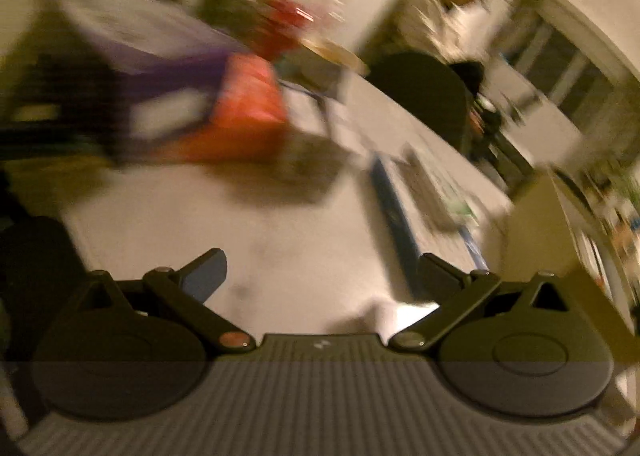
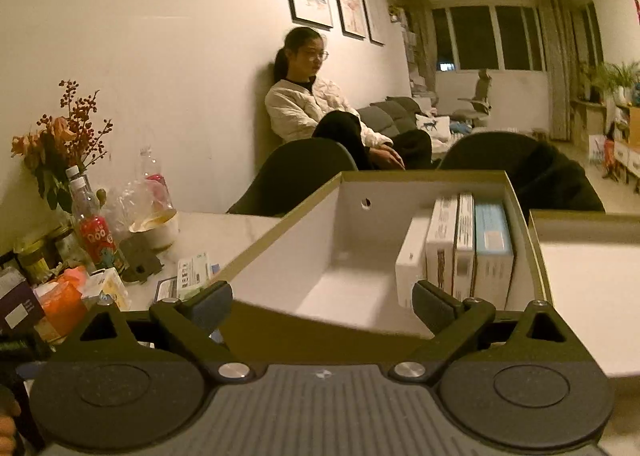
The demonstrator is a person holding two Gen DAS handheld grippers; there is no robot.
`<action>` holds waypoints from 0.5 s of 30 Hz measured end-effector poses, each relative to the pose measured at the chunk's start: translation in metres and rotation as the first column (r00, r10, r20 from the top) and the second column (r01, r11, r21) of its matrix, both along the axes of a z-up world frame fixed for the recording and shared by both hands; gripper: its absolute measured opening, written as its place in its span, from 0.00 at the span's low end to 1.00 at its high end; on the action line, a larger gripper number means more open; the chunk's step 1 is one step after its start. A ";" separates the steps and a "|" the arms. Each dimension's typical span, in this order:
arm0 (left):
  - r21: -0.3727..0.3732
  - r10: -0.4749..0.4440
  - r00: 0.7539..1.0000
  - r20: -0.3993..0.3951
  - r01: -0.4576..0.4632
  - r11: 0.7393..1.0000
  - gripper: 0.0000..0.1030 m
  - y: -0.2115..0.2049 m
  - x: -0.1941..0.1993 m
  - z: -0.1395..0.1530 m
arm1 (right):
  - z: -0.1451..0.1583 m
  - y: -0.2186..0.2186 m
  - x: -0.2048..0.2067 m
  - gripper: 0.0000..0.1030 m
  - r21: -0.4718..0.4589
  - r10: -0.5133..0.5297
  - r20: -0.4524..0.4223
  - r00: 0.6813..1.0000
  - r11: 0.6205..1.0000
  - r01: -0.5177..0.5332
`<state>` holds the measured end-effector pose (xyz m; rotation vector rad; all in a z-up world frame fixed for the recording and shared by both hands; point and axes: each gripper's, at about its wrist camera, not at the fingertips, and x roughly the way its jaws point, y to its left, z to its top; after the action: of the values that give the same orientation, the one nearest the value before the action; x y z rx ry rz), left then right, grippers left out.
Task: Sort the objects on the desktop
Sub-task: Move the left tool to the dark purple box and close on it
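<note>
The right hand-held gripper (image 2: pixel 322 306) gapes empty before the cardboard box (image 2: pixel 316 215), where four small cartons (image 2: pixel 456 252) stand upright against its right wall. The left hand-held gripper (image 1: pixel 322 276) hangs open over blurred white surface (image 1: pixel 280 232).

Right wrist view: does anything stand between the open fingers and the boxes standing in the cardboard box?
Yes. The cardboard box's near wall rises across the gap between the right gripper and the upright boxes stacked against the inner right side.
</note>
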<state>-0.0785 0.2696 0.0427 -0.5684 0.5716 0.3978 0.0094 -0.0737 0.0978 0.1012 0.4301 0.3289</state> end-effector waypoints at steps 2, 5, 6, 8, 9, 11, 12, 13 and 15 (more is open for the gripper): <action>0.020 0.084 0.996 0.020 -0.085 0.996 1.00 0.009 -0.010 0.003 | -0.003 0.002 -0.006 0.95 0.005 -0.008 0.000 1.000 1.000 0.008; 0.058 0.153 0.987 0.054 -0.156 0.986 1.00 0.014 -0.019 0.008 | -0.006 0.008 -0.017 0.98 0.002 -0.017 0.014 1.000 1.000 0.017; 0.044 0.160 0.984 0.076 -0.164 0.985 1.00 0.017 -0.023 0.009 | -0.006 0.010 -0.020 0.98 0.001 -0.020 0.019 1.000 1.000 0.020; -0.033 0.179 0.976 0.127 -0.176 0.984 1.00 0.025 -0.029 0.007 | -0.007 0.015 -0.026 0.98 -0.005 -0.018 0.029 0.999 1.000 0.018; -0.073 0.190 0.970 0.151 -0.181 0.981 1.00 0.029 -0.033 0.006 | -0.008 0.019 -0.029 0.98 -0.014 -0.011 0.035 0.999 1.000 0.012; -0.164 0.214 0.955 0.205 -0.182 0.969 1.00 0.039 -0.038 0.002 | -0.008 0.023 -0.035 0.98 -0.021 -0.001 0.043 0.999 1.000 0.002; -0.208 0.227 0.946 0.229 -0.181 0.961 1.00 0.044 -0.040 0.000 | -0.009 0.025 -0.036 0.98 -0.020 0.003 0.041 0.999 1.000 -0.002; -0.243 0.242 0.939 0.246 -0.182 0.953 1.00 0.048 -0.042 -0.002 | -0.010 0.026 -0.037 0.98 -0.020 0.008 0.039 0.999 1.000 -0.007; -0.299 0.272 0.926 0.262 -0.190 0.935 1.00 0.057 -0.044 -0.006 | -0.011 0.029 -0.039 0.98 -0.019 0.017 0.034 0.999 1.000 -0.016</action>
<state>-0.1223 0.3271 0.0369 -0.9476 0.2643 0.4518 -0.0298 -0.0444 0.0865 0.0741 0.3999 0.3424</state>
